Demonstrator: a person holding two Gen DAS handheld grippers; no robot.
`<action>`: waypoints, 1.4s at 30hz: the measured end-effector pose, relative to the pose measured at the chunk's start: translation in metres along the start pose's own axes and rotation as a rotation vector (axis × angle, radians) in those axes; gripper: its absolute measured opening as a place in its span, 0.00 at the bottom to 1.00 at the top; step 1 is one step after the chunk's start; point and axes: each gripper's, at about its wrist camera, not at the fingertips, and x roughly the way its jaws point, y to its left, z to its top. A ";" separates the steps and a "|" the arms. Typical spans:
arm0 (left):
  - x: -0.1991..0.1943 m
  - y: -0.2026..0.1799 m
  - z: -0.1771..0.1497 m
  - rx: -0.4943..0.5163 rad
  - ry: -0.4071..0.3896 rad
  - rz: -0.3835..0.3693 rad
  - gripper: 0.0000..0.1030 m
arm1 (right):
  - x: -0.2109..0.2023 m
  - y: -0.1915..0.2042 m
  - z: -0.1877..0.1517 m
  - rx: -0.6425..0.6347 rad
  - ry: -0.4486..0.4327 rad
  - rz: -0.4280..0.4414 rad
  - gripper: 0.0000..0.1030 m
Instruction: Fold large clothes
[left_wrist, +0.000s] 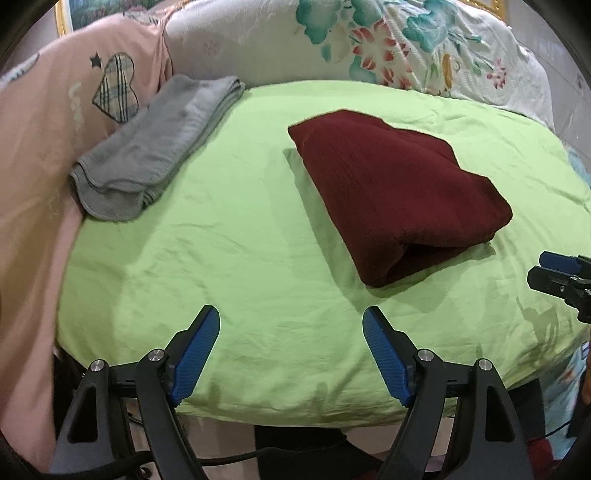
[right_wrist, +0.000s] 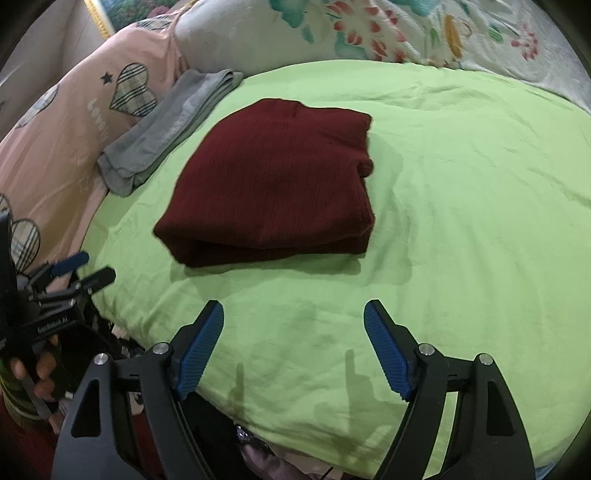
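Dark maroon ribbed knit garment (left_wrist: 399, 195), folded into a thick rectangular bundle, lying flat on the wrinkled lime-green bedsheet (left_wrist: 229, 236), near its middle. Folded grey towel (left_wrist: 155, 147) well apart from the bundle, at the sheet's far left edge, resting partly against the pale pink pillow with plaid heart patches (left_wrist: 74, 110). White quilt with teal and red flower print (left_wrist: 388, 48) bunched up behind the sheet. Left gripper (left_wrist: 291, 321) held above bare sheet, near the bundle's folded edge, blue ribbed pads spread wide, nothing between them. Right gripper (right_wrist: 293, 314) likewise wide apart and empty, short of the garment. Fingers of a hand (right_wrist: 44, 369) wrapped around the left gripper's handle.
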 end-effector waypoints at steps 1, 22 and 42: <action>-0.004 0.000 0.002 0.010 -0.011 0.007 0.78 | -0.003 0.003 0.001 -0.019 -0.002 0.003 0.77; 0.014 -0.010 0.033 0.041 -0.013 0.052 0.88 | 0.012 0.011 0.019 -0.106 0.008 0.000 0.83; 0.016 -0.016 0.043 0.047 -0.017 0.037 0.88 | 0.016 0.005 0.039 -0.113 0.001 -0.004 0.83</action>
